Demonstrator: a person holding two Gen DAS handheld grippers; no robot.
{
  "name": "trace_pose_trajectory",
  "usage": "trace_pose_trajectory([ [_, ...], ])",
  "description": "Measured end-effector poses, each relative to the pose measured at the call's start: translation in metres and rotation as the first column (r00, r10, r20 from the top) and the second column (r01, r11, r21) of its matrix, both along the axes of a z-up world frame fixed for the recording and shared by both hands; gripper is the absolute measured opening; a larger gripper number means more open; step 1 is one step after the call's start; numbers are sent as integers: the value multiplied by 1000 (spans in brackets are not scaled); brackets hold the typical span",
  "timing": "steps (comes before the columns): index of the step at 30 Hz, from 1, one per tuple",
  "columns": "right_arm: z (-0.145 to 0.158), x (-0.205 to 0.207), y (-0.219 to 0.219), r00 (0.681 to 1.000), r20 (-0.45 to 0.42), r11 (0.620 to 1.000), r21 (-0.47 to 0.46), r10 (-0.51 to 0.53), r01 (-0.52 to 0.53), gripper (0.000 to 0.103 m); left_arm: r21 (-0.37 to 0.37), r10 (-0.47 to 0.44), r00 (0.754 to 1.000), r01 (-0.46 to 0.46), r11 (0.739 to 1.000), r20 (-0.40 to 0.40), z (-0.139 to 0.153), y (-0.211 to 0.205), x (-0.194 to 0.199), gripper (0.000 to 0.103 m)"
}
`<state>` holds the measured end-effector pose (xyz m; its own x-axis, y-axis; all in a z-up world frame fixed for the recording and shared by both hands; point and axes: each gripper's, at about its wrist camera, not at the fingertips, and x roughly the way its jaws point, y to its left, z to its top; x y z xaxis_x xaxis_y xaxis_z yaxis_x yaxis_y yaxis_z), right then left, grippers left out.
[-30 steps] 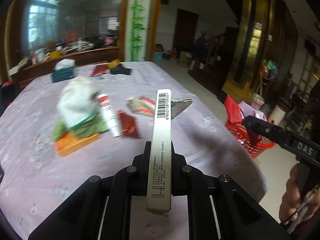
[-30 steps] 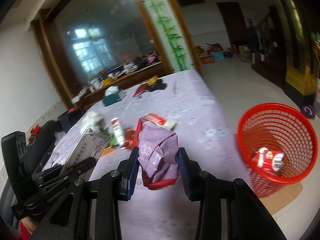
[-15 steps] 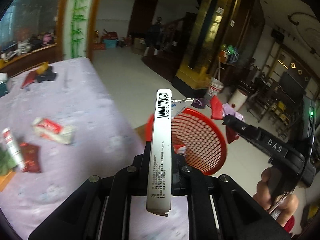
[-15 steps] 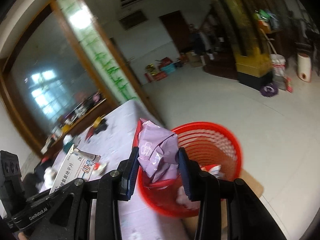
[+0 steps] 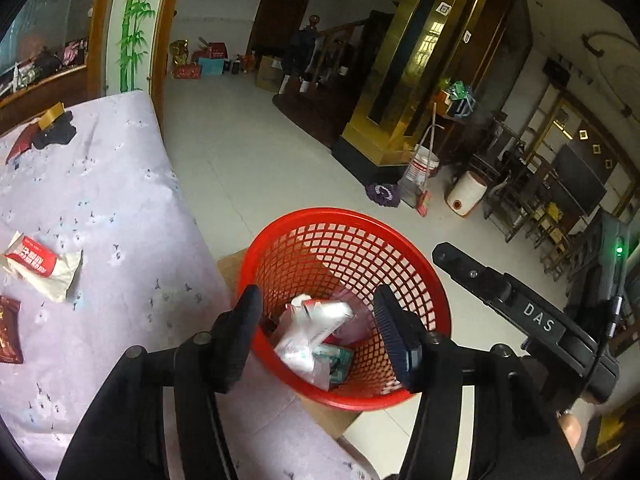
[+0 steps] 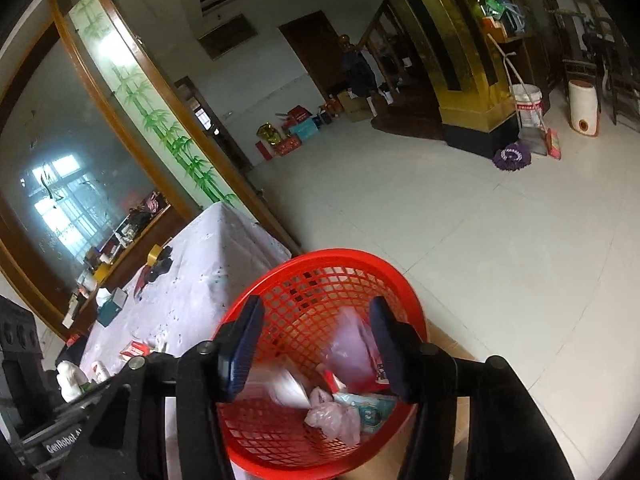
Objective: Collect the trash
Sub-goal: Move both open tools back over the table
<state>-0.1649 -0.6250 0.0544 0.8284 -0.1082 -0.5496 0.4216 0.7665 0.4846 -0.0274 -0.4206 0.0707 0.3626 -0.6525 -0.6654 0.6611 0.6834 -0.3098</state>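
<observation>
A: Your red basket (image 6: 340, 276) loses its near rim behind the right gripper (image 6: 316, 344) in the right wrist view, and the purple bag (image 6: 350, 344) inside it is smeared by motion blur, as is the white piece beside it.

B: And your left view?

A: There the left gripper (image 5: 318, 328) covers the basket's near wall. The white carton (image 5: 316, 320) is blurred, its print unreadable. 1 dark red wrapper (image 5: 10, 330) on the table (image 5: 120, 208) is cut by the left edge. Your hand (image 5: 574, 426) shows only as a sliver under the right gripper's body.

A lived-in home hall: clothed table (image 5: 120, 208), broom (image 5: 427, 168), staircase (image 5: 344, 36).
</observation>
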Motion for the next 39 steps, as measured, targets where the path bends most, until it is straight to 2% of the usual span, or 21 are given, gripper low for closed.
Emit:
trace_pose_trajectory([
  [5,8,-5,12,1000,22,1000,-14,21,-21,59,22,21,999,-22,1000,50,7,31,-9,60],
  [12,24,7,69,989,29,988,-64,142,-140,59,47,58,990,-65,997,126,12,87,-27,61],
  [19,18,30,133,959,-20,955,-94,282,-283,59,66,120,984,-129,989,130,4,148,-31,62],
  [28,6,48,194,919,-91,913,-112,385,-393,59,51,230,966,-237,970,117,-3,218,-27,62],
  [33,5,54,219,901,-113,892,-132,419,-432,59,38,287,950,-293,955,124,1,246,-24,62],
  [39,7,55,233,889,-129,879,-146,439,-455,60,6,373,919,-377,926,124,8,280,-15,68],
])
